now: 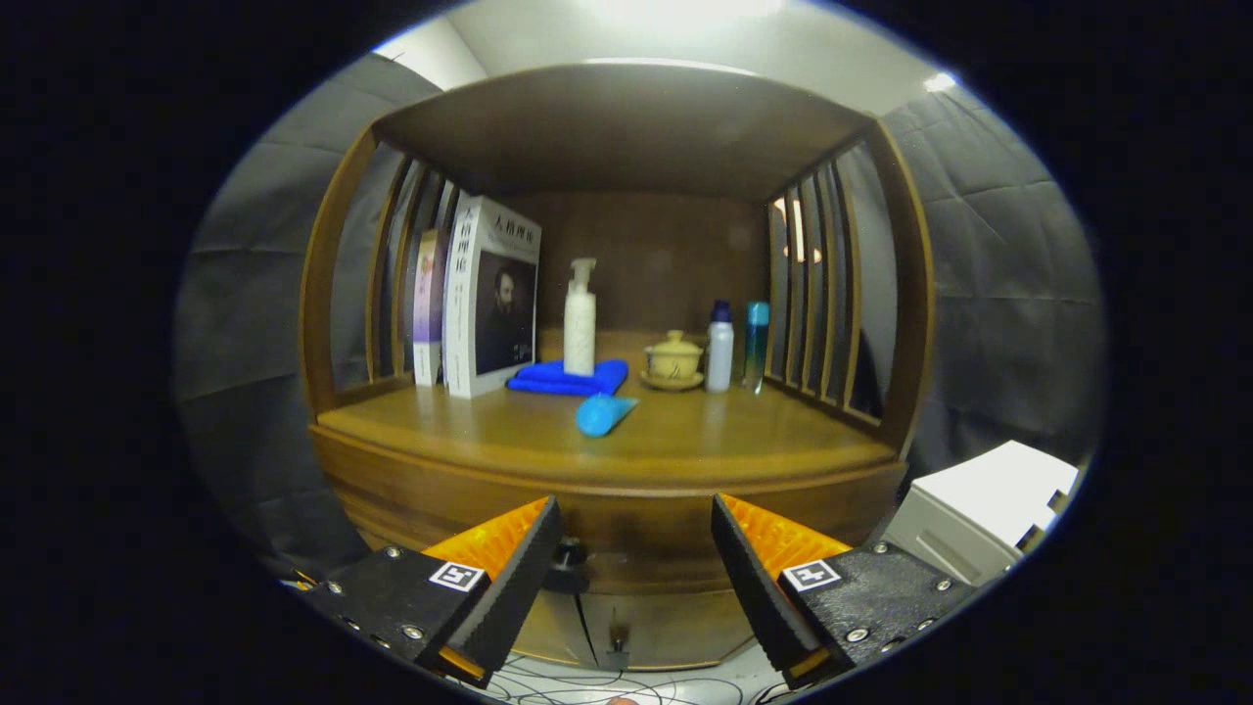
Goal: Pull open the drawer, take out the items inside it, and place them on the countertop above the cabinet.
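A wooden cabinet stands ahead of me with its countertop (489, 436) at about the height of my fingertips. Under the countertop the drawer front (641, 534) looks closed, with a dark round knob (568, 560) just right of my left finger. My gripper (636, 519) is open, both fingers spread in front of the drawer with nothing between them. A blue cylinder-shaped item (604, 413) lies on its side near the middle of the countertop. What is inside the drawer is hidden.
On the countertop stand books (485, 299), a white pump bottle (580, 318) on a folded blue cloth (568, 378), a lidded tea cup (673, 360) and two small bottles (734, 345). A second small knob (617, 644) shows lower down. A white box (984, 514) sits to the right.
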`<move>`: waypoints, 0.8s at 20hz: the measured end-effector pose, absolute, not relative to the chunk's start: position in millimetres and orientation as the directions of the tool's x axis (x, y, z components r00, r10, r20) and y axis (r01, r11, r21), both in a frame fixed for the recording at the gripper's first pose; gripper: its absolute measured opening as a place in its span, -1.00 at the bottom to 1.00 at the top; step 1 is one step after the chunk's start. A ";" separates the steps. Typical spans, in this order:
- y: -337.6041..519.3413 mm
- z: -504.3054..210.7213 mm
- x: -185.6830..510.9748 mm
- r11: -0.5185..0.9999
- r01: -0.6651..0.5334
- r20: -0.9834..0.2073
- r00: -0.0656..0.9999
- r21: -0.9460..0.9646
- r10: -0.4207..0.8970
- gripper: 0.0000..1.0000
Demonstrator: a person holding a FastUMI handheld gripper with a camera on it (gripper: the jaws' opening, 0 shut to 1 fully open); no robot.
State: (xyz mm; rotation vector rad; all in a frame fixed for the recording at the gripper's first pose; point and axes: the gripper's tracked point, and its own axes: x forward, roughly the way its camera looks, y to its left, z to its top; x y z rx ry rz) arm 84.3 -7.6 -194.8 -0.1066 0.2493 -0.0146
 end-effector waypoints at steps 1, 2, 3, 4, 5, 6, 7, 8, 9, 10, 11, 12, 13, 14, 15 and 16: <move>-11.9 -168.8 84.2 0.993 -0.002 -0.212 0.977 -0.121 -0.024 0.89; -16.7 -144.2 84.8 0.990 0.002 -0.172 0.985 -0.143 -0.027 0.90; -21.3 -116.1 83.3 0.985 0.011 -0.138 0.990 -0.173 -0.035 0.89; -24.0 -94.6 79.7 0.981 0.023 -0.112 0.993 -0.190 -0.045 0.89; -22.8 -71.0 77.3 0.979 0.033 -0.084 0.995 -0.204 -0.051 0.89; -19.7 -54.3 73.5 0.977 0.031 -0.072 0.996 -0.211 -0.047 0.89; -15.8 -39.2 66.4 0.975 0.025 -0.069 0.997 -0.220 -0.041 0.89; -10.1 -27.9 60.8 0.974 0.015 -0.070 0.997 -0.226 -0.031 0.89; -4.3 -18.5 52.2 0.973 0.005 -0.071 0.997 -0.231 -0.022 0.89; 2.0 -13.2 44.3 0.973 -0.007 -0.079 0.997 -0.233 -0.012 0.89; 6.9 -10.8 34.2 0.972 -0.017 -0.089 0.996 -0.234 -0.004 0.89; 11.1 -7.6 23.6 0.974 -0.013 -0.089 0.996 -0.226 -0.007 0.89; 16.1 -3.5 15.3 0.978 -0.011 -0.086 0.996 -0.210 -0.007 0.89; 25.0 -1.1 8.3 0.981 -0.022 -0.087 0.996 -0.191 0.006 0.89; 32.3 -1.2 2.1 0.984 -0.034 -0.094 0.995 -0.173 0.018 0.89; 37.9 1.7 -2.4 0.986 -0.039 -0.092 0.995 -0.160 0.025 0.89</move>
